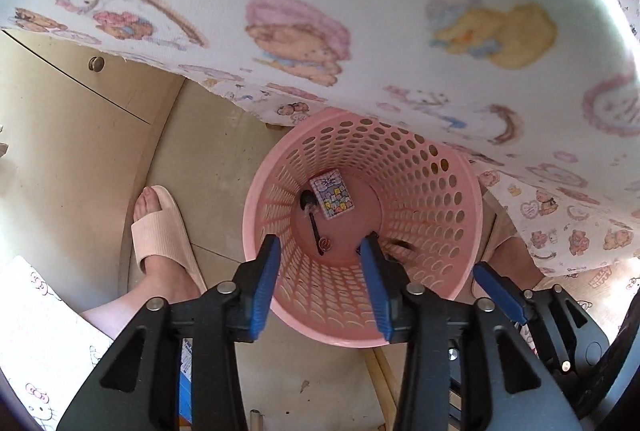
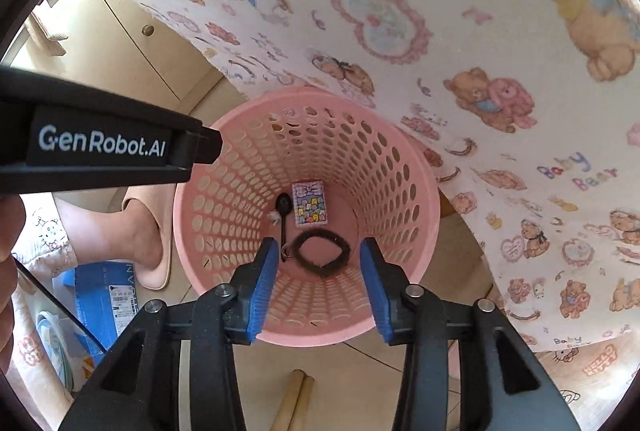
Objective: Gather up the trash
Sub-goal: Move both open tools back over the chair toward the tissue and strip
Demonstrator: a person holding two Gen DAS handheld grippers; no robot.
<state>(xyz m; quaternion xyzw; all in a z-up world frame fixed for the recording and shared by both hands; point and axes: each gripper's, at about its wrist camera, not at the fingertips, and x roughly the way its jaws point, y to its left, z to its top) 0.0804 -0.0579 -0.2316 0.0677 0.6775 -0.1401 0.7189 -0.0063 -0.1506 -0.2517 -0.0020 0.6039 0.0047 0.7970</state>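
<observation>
A pink perforated waste basket (image 1: 420,171) (image 2: 240,171) stands on the floor right below both grippers. On its bottom lie a small patterned box (image 1: 332,197) (image 2: 309,203), a black spoon (image 1: 314,219) (image 2: 283,223) and a dark hair band (image 2: 342,243). My left gripper (image 1: 320,243) hangs open over the basket's mouth with nothing between its blue pads. My right gripper (image 2: 318,245) is open and empty too, just to the right of the left one. One of its blue pads (image 1: 496,291) shows in the left wrist view.
A bear-print tablecloth (image 1: 360,11) (image 2: 440,31) overhangs the basket's far side. A person's foot in a beige slipper (image 1: 160,231) (image 2: 148,231) stands left of the basket. A beige cabinet with a knob (image 1: 96,63) is further left. Wooden sticks (image 2: 294,399) and a blue box (image 2: 100,299) lie on the floor.
</observation>
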